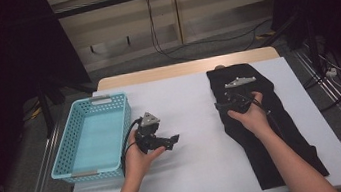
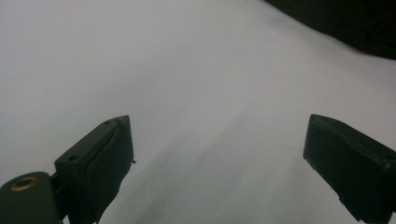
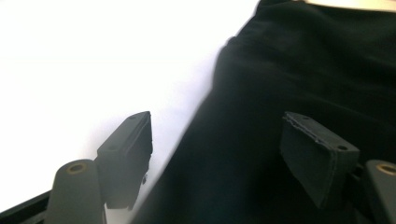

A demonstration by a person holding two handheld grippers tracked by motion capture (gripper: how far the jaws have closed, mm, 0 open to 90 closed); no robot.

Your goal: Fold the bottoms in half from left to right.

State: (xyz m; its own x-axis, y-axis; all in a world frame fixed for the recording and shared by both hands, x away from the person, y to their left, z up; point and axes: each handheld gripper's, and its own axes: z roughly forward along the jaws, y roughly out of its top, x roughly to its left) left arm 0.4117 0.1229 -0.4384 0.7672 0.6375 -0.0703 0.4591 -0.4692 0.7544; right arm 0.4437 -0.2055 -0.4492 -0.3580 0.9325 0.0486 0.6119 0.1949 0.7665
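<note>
A: What is laid out, from nine o'clock across?

B: One blue basket (image 1: 94,135), then the left tongs (image 1: 171,141), spread wide over bare worktop (image 1: 192,123). At three o'clock one pair of black trousers (image 1: 259,129) is laid flat, with the right tongs (image 3: 217,154) spread over its edge, nothing pinched.

A: What might go wrong?

B: Only the top layer could be caught, so the cloth might be dragged and bunched.

On the table (image 1: 204,172), the basket (image 1: 94,136) sits at the left edge, the trousers (image 1: 264,128) lie along the right side from far edge to near edge, well apart from the basket.
</note>
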